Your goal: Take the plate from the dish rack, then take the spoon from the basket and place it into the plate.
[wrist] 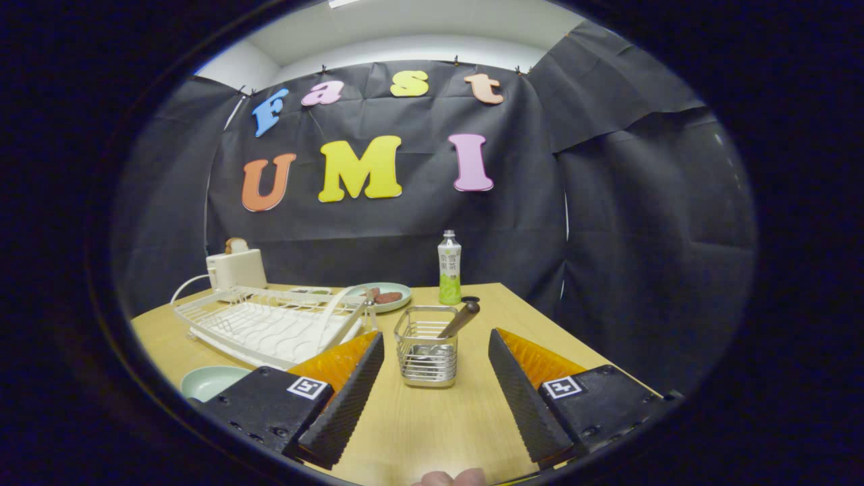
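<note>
Parted jaws, basket (426, 345) just ahead

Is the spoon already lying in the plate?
No, the spoon stands tilted in the wire basket between the open gripper's fingers, apart from the pale green plate beside the dish rack.

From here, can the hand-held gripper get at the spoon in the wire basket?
Probably yes. The hand-held gripper is open, its fingers either side of the basket just ahead. The spoon handle leans out above the rim toward the right finger, with bare table in between and nothing blocking it.
</note>
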`<state>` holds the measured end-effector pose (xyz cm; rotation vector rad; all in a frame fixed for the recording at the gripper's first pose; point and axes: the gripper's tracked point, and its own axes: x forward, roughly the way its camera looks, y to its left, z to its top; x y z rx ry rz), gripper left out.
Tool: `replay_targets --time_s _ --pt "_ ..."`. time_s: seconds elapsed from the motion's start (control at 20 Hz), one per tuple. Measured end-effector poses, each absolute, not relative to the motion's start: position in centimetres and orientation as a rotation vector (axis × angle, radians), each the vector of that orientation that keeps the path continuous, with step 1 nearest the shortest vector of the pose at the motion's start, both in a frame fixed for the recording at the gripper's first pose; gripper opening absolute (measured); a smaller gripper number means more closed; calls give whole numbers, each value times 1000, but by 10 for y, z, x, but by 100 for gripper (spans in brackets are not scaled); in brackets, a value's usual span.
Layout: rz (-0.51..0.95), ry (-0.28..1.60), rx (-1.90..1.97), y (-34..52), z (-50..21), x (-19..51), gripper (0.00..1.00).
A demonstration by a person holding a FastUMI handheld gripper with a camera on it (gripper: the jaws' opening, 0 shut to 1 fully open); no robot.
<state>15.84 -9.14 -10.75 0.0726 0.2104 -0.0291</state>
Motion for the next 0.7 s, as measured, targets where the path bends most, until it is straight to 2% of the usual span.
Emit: replay_targets --time_s 0.3,0.35,0.4,0.7 --pt "3 210 109 -102 -106 212 100" --pt "16 216 127 -98 -106 217 97" --pt "20 218 133 -97 -106 223 94" --pt "25 245 151 -86 -113 239 59"
